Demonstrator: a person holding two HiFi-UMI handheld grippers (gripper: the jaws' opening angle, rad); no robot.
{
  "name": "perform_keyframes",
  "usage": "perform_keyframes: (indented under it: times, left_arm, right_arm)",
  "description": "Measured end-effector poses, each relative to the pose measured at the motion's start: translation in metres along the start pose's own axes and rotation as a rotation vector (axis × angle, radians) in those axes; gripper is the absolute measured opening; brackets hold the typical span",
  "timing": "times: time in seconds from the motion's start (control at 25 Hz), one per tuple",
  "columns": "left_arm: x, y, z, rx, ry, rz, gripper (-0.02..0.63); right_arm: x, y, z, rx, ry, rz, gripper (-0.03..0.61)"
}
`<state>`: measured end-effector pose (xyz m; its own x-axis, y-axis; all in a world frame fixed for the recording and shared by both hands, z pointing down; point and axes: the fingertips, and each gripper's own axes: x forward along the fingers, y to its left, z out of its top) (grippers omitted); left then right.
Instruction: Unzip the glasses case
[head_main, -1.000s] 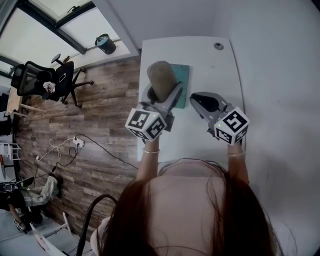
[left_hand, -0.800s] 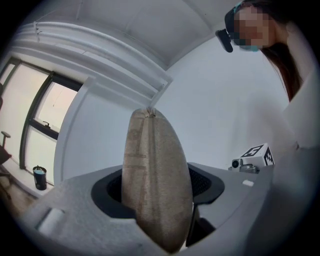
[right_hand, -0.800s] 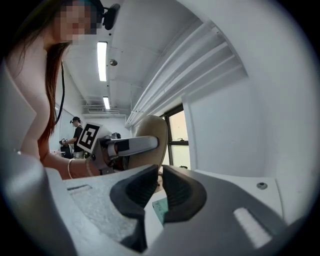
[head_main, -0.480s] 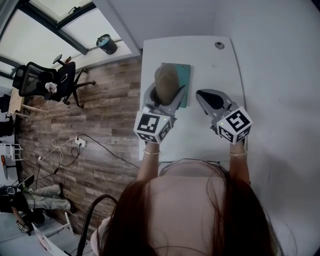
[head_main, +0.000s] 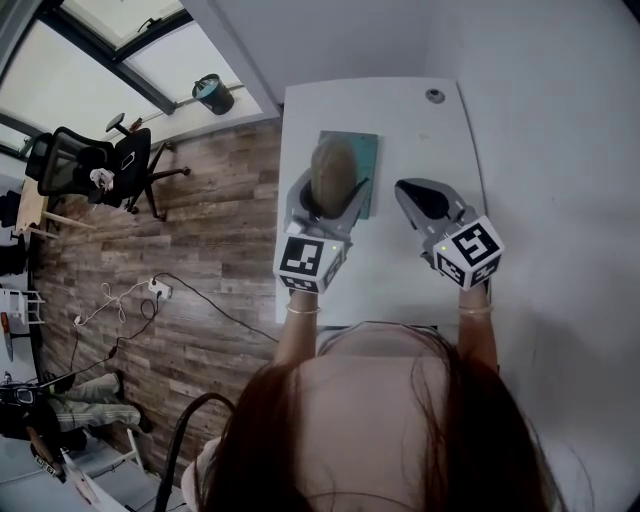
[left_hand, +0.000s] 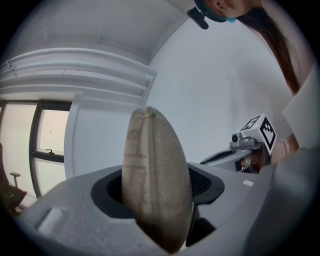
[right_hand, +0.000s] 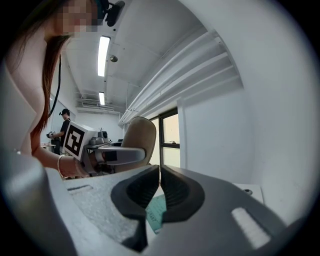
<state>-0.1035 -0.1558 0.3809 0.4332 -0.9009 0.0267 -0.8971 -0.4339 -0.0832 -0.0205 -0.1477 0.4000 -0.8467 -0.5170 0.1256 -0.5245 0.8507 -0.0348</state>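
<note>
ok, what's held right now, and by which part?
Left tongs clamp the case by one end; the rest sticks out past the jaws. Right tongs are shut on nothing.

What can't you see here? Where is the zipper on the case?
- Zipper pull on the glasses case: too small in the head view; the left gripper view shows only fabric and a seam.
- Case's lower end: hidden inside the left gripper, left gripper view.
- Print on the teal mat: mostly behind the right gripper, too small to read.

the left hand-held gripper (head_main: 330, 186) has swung the glasses case (head_main: 335, 160) straighter.
</note>
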Motion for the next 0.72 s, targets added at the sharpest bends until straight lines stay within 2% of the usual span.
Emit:
perform_keyframes:
  times: [0.24, 0.56, 0.72]
  left_arm:
    - [-0.003, -0.003, 0.011, 0.019, -0.025, 0.01, 0.293]
    - [-0.002, -0.014, 0.017, 0.028, -0.023, 0.003, 0.293]
    - [0.001, -0.023, 0.024, 0.043, -0.057, 0.009, 0.293]
  right_arm:
    - [-0.009, -0.009, 0.01, -0.003, -0.019, -0.068, 0.011]
    - [-0.027, -0.016, 0.013, -0.006, -0.032, -0.106, 0.006]
    - [-0.039, -0.022, 0.013, -0.008, -0.038, -0.117, 0.005]
